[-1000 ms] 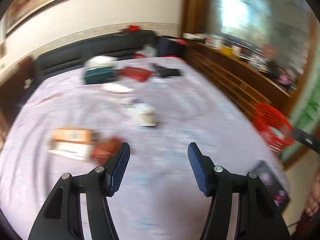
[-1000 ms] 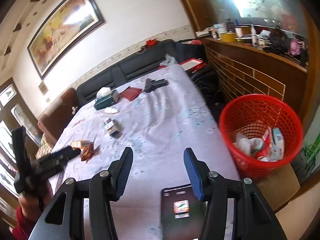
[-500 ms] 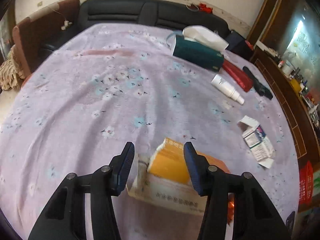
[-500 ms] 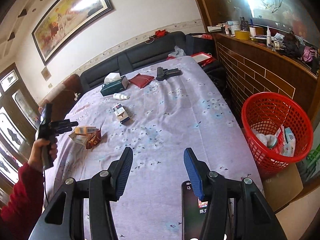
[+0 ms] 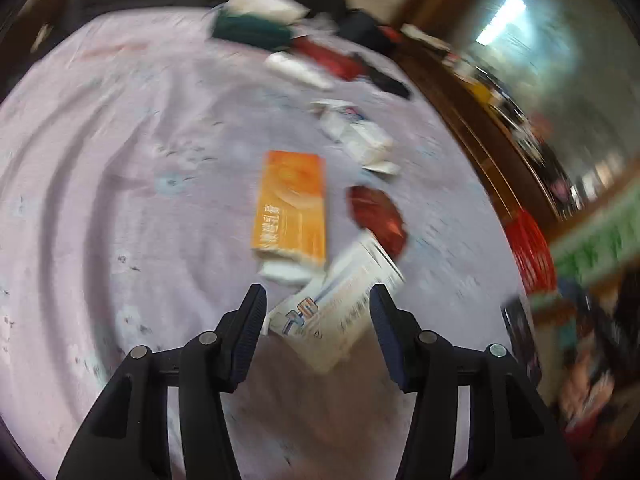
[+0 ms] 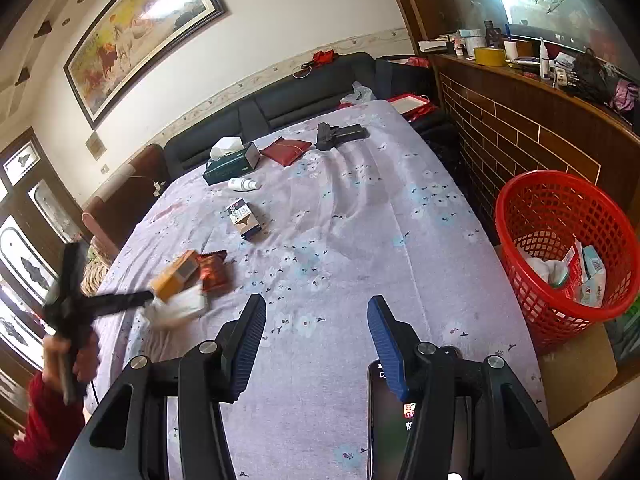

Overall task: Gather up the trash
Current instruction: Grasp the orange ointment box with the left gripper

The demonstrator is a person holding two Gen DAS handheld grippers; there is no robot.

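While my left gripper point(image 5: 318, 312) hangs with its ribbed blue pads spread wide, a flat white printed carton point(image 5: 340, 304) lies between them on the wrinkled lilac floral cloth point(image 5: 120, 200), blurred, so I cannot tell whether either pad touches it. Just beyond it rests a glossy orange rectangular box point(image 5: 290, 208), overlapping it, with a crinkled red foil wrapper point(image 5: 376, 216) just beside. My right gripper point(image 6: 316, 330) is likewise spread and grips nothing, hovering over the cloth near a dark phone point(image 6: 386, 420). Off the table's right edge stands a red plastic lattice basket point(image 6: 560, 220), holding crumpled white paper and small cartons.
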